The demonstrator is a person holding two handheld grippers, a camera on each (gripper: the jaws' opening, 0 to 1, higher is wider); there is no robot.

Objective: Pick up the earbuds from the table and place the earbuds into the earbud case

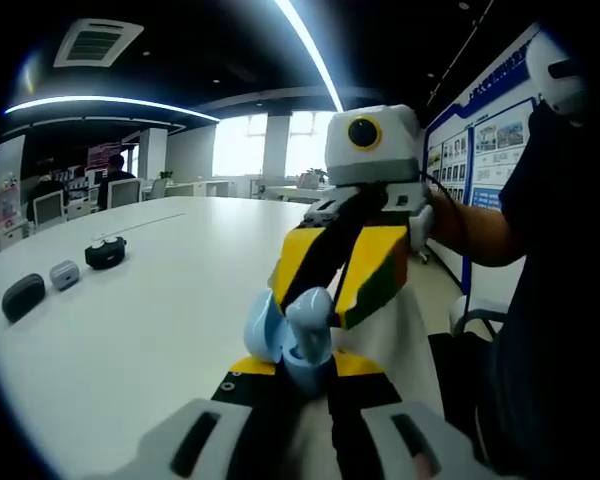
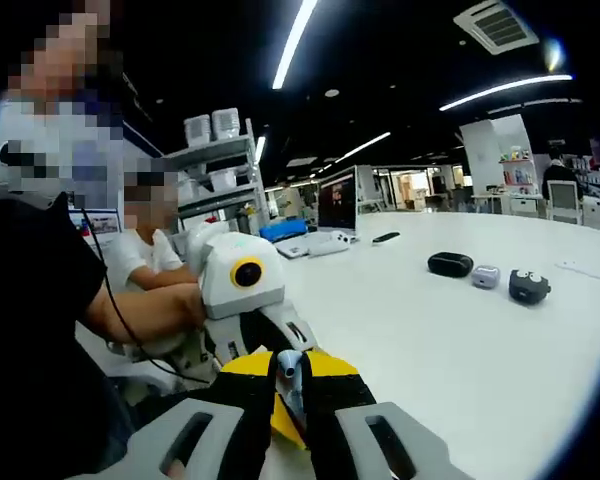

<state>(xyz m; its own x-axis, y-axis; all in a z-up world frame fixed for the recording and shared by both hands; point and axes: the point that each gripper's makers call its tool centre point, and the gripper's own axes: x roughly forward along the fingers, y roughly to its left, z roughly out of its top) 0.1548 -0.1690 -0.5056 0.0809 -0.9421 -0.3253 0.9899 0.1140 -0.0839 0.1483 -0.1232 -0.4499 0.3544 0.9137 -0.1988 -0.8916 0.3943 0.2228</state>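
Note:
My left gripper point(image 1: 294, 378) is shut on an open light-blue earbud case point(image 1: 288, 338), held up above the white table point(image 1: 150, 330). My right gripper point(image 1: 325, 275) reaches in from the upper right, its yellow-and-black jaws tipped down so the tips sit at the case's opening. In the right gripper view my right gripper point(image 2: 290, 388) is shut on a small pale blue-grey earbud point(image 2: 290, 370). The left gripper point(image 2: 275, 335) meets it from the left there.
Farther off on the table lie a black oval case point(image 1: 23, 296), a small grey case point(image 1: 65, 274) and a black round case point(image 1: 105, 252). A person in a dark shirt point(image 2: 30, 330) holds the grippers. A seated person point(image 2: 145, 255), shelves and a monitor point(image 2: 336, 203) stand behind.

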